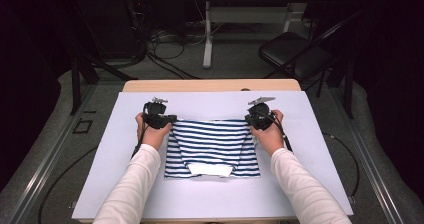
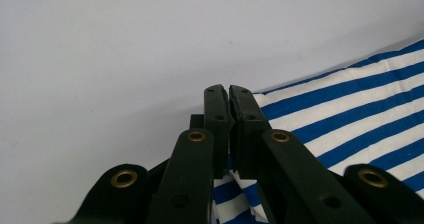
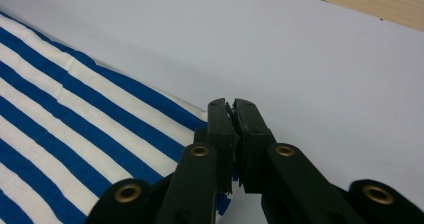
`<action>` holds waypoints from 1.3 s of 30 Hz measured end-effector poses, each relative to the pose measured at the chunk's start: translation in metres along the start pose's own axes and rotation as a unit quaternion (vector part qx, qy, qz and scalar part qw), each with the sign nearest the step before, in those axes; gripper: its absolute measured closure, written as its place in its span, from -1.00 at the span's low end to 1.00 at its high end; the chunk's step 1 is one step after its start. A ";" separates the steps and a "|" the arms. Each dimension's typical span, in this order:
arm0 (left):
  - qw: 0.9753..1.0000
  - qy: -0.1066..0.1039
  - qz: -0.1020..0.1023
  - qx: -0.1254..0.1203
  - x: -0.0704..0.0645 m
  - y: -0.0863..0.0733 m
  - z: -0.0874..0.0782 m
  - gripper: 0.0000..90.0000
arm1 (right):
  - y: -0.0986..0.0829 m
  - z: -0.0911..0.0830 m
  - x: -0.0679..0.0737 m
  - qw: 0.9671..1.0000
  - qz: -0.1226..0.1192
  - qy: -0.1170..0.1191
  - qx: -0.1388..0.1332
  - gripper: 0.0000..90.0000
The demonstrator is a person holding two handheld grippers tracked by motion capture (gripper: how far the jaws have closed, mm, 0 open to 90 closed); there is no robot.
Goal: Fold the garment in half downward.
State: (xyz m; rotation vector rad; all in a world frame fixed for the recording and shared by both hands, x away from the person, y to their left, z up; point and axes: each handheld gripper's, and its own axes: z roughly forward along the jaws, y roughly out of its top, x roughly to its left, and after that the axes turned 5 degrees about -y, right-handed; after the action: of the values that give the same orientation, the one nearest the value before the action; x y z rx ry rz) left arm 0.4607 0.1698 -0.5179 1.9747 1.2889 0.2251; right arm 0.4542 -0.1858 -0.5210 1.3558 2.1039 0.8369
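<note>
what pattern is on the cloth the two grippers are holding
Blue and white stripes on the cloth, clearest in the high view.

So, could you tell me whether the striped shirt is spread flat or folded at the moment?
Folded: the striped shirt forms a compact block on the white board, its white underside turned up at the near edge.

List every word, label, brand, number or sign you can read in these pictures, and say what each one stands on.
None can be read.
The striped cloth shows blue and white stripes and a plain white patch, with no print.
The white board is blank.
The left gripper and right gripper, both shut on the cloth, carry brass rivets but no lettering.
The black square outline on the floor is a mark, not text.
</note>
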 end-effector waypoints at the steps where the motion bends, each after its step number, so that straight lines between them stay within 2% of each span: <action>1: 1.000 0.000 -0.001 0.002 0.000 0.000 0.001 0.93 | 0.000 0.001 0.000 1.000 0.000 -0.001 0.000 0.93; 25: 1.000 0.004 -0.002 0.009 0.001 -0.002 0.005 0.93 | -0.003 0.006 0.002 1.000 -0.002 -0.005 -0.002 0.86; 29: 1.000 0.004 -0.004 0.009 0.002 -0.003 0.005 0.93 | -0.003 0.007 0.003 1.000 -0.001 -0.002 -0.002 0.74; 39: 1.000 0.004 -0.003 0.013 0.002 -0.003 0.005 0.93 | -0.002 0.004 0.002 1.000 0.009 0.000 -0.005 0.29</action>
State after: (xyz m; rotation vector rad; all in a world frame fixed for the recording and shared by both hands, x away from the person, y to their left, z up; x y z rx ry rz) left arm 0.4617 0.1693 -0.5241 1.9938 1.3091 0.2153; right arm 0.4545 -0.1839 -0.5255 1.3706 2.0885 0.8536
